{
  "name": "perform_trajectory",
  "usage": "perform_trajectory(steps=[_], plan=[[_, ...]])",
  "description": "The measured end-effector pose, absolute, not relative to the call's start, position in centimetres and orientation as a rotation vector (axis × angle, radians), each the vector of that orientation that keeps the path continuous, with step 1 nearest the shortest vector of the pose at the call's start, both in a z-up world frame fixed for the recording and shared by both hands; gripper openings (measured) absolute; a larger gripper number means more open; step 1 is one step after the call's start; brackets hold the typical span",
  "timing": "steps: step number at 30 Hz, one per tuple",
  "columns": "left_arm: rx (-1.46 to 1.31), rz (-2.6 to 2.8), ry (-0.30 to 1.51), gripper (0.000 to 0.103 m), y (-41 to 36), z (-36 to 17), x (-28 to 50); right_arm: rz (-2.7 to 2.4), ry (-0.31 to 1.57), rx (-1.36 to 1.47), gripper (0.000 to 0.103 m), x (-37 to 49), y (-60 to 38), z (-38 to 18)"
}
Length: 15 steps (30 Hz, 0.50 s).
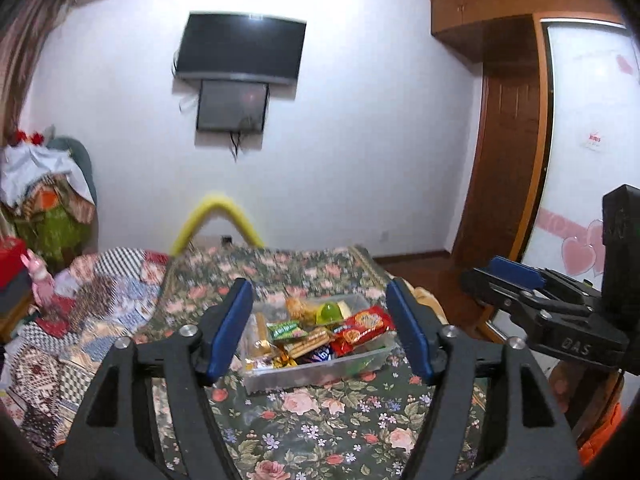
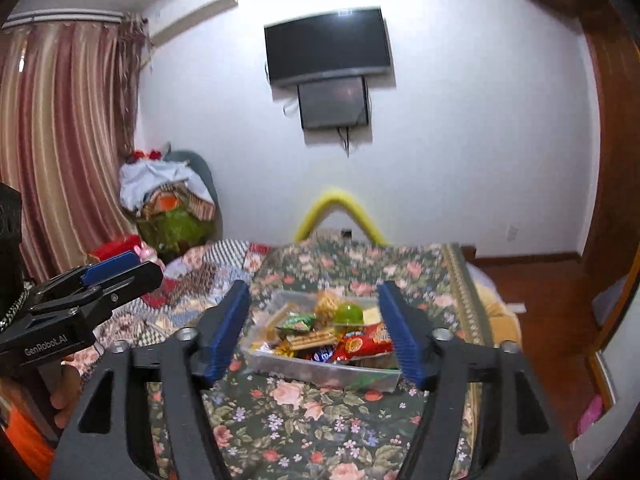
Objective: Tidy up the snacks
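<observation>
Taking the clear plastic bin (image 1: 316,364) on the floral cloth (image 1: 304,432) as the landmark, the left gripper (image 1: 320,328) hangs short of its left side and the right gripper (image 2: 316,328) short of its right, both spread wide and empty, likely held back to frame it. Inside, the snacks lie heaped: a green packet (image 1: 286,330), wafers (image 1: 306,343), a green jelly cup (image 1: 329,313), then a red biscuit roll (image 1: 360,326), a state fitting either a finished gathering or a pile awaiting sorting.

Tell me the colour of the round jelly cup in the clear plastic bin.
Green jelly cup, clearest in the right wrist view.
</observation>
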<state>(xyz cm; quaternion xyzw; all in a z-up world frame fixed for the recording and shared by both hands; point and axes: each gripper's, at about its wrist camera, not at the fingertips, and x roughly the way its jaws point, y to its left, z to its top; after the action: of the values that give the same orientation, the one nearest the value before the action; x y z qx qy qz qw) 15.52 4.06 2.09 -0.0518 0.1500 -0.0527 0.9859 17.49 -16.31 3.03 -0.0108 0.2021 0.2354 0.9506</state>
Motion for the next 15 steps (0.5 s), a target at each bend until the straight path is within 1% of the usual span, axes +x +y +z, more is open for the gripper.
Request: perform_trajectory(steps=[2, 4, 7, 13, 15], plan=[[-0.107, -0.105, 0.275, 0.081, 3.8, 2.5, 14.0, 0.487, 0.397, -0.013, 0.075, 16.4, -16.4, 3.3], [-0.106, -0.099, 0.249, 0.087, 3.7, 2.7, 12.8, 0.491, 0.384, 0.003, 0.081, 15.6, -16.5, 3.5], [-0.083, -0.064, 0.227, 0.096, 3.4, 2.8, 11.5, 0.479, 0.363, 0.001, 0.086, 14.7, -16.5, 3.5], [-0.061, -0.047, 0.222, 0.102, 2.9, 2.6, 10.0, 0.450, 0.333, -0.013, 0.102, 13.1, -16.4, 3.4], [-0.060, -0.043, 0.218, 0.103, 2.7, 2.7, 9.6, 0.438, 0.324, -0.017, 0.103, 12.8, -16.4, 3.4]])
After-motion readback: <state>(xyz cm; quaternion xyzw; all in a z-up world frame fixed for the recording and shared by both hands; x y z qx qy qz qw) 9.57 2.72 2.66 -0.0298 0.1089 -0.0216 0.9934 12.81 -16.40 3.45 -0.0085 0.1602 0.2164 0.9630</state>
